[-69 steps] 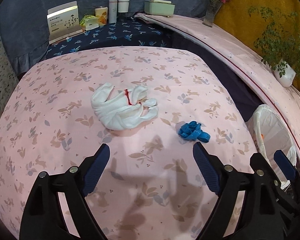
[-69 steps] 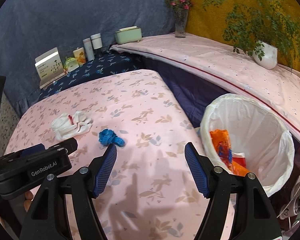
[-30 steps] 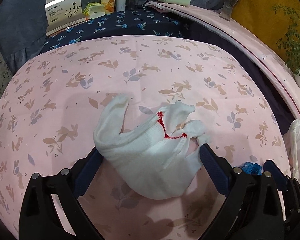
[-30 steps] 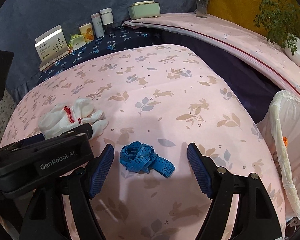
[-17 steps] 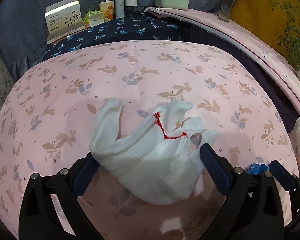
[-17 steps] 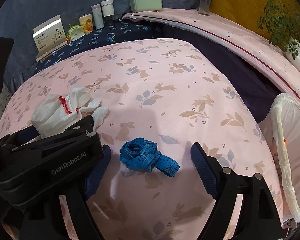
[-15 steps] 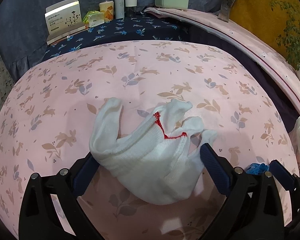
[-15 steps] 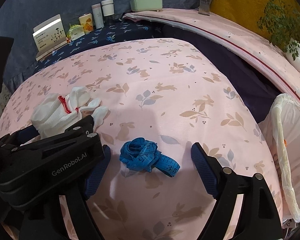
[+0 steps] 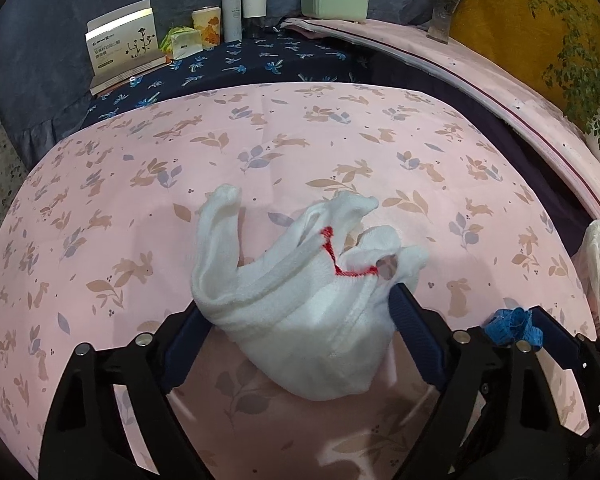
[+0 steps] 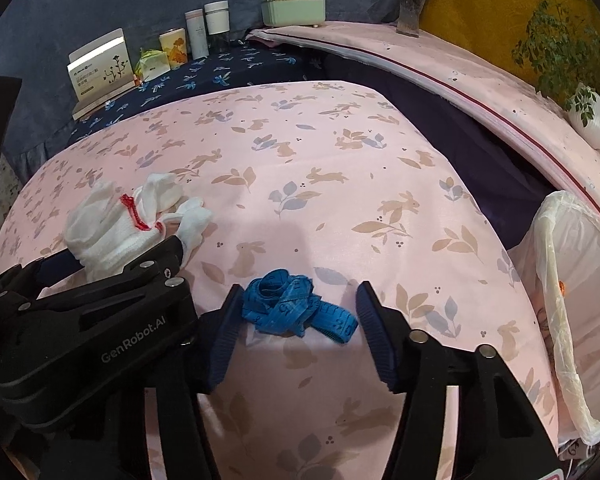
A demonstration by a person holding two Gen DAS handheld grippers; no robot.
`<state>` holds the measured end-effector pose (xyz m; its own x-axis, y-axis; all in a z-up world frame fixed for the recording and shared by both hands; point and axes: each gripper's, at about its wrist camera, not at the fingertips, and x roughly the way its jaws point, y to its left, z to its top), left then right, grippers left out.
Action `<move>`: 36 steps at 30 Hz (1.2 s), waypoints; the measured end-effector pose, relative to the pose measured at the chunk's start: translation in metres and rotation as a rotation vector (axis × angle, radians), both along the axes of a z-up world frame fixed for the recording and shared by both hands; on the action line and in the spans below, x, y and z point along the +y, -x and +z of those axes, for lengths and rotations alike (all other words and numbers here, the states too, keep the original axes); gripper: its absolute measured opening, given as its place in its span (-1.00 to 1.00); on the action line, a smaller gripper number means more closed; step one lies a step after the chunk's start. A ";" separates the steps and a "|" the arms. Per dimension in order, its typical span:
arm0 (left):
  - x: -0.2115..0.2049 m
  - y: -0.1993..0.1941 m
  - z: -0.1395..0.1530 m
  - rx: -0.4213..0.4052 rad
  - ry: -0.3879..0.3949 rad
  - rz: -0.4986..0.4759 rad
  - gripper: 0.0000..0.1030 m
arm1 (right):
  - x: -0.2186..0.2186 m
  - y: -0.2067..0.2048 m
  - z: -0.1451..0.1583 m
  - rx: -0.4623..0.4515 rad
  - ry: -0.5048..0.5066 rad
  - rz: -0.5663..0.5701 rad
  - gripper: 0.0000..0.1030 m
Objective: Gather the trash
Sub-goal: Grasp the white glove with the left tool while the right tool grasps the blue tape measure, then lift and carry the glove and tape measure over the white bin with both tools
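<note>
Both grippers closing in at once: glove for the left, tape measure for the right.

We've got the left gripper [image 9: 300, 316] straddling the white glove [image 9: 300, 300], jaws just been closing, both pads against its sides, so we'd call that gripped. The right gripper [image 10: 296, 320] has been closing too: the blue tape measure [image 10: 296, 306] sits between its fingers, long axis running across the gap, left pad touching, right pad not quite, so not held yet. Both lie on the pink tablecloth [image 10: 340, 160]. The lined bin [image 10: 580, 320] is off to the right, nearer our right hand; we can only make out an orange scrap inside.
</note>
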<state>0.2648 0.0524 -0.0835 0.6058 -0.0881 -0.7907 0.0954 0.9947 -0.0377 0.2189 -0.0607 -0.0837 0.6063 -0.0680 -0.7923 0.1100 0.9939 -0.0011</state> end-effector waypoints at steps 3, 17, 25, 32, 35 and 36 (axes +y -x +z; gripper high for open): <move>-0.002 0.009 0.002 -0.009 -0.005 -0.013 0.24 | 0.000 0.008 0.001 -0.003 0.005 0.011 -0.20; -0.037 0.064 0.020 0.003 0.018 -0.106 -0.54 | -0.043 0.073 0.015 -0.031 -0.066 -0.078 -0.50; -0.070 0.098 0.041 -0.018 0.042 -0.166 -0.54 | -0.080 0.113 0.042 -0.101 -0.086 -0.145 -0.51; -0.100 0.121 0.056 -0.035 0.049 -0.210 -0.53 | -0.110 0.142 0.060 -0.149 -0.090 -0.199 -0.51; -0.113 0.128 0.060 -0.040 0.048 -0.232 -0.53 | -0.122 0.152 0.064 -0.162 -0.087 -0.221 -0.51; -0.118 0.131 0.062 -0.043 0.045 -0.240 -0.53 | -0.126 0.156 0.065 -0.166 -0.088 -0.229 -0.51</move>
<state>0.1340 -0.0658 -0.0220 0.5963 -0.2684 -0.7565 0.3312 0.9407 -0.0727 0.0632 -0.1872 -0.0187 0.7051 -0.1534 -0.6923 0.3233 0.9385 0.1213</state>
